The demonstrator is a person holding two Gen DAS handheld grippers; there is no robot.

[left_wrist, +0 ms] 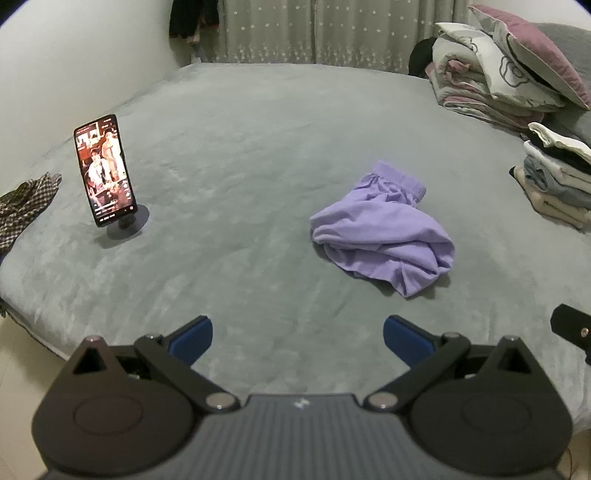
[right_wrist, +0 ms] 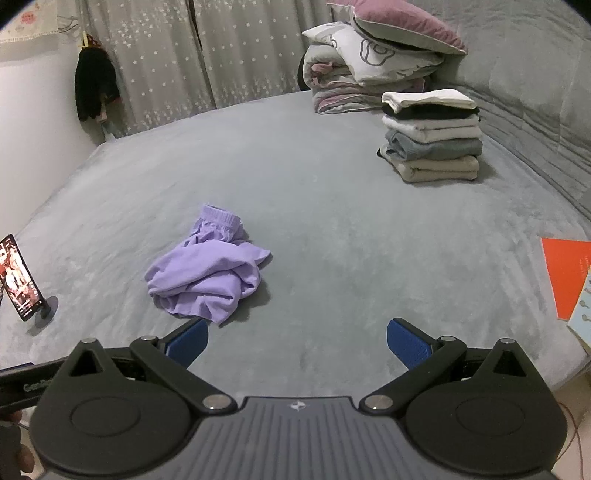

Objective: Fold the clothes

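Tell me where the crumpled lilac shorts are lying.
The crumpled lilac shorts lie mid-bed on the grey blanket, between the propped phone and the stack of folded clothes.

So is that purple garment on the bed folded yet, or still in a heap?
Still in a heap. The purple garment lies crumpled on the grey bed, its elastic waistband bunched at the far end, unlike the folded stack. Neither gripper touches it.

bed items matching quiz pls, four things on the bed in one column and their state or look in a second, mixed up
Things:
1. purple shorts
2. phone
3. stack of clothes
4. pillow

States:
A. propped upright, screen lit
B. folded, piled neatly
C. crumpled, unfolded
D. resting on top of rolled bedding

Pairs: 1-C, 2-A, 3-B, 4-D
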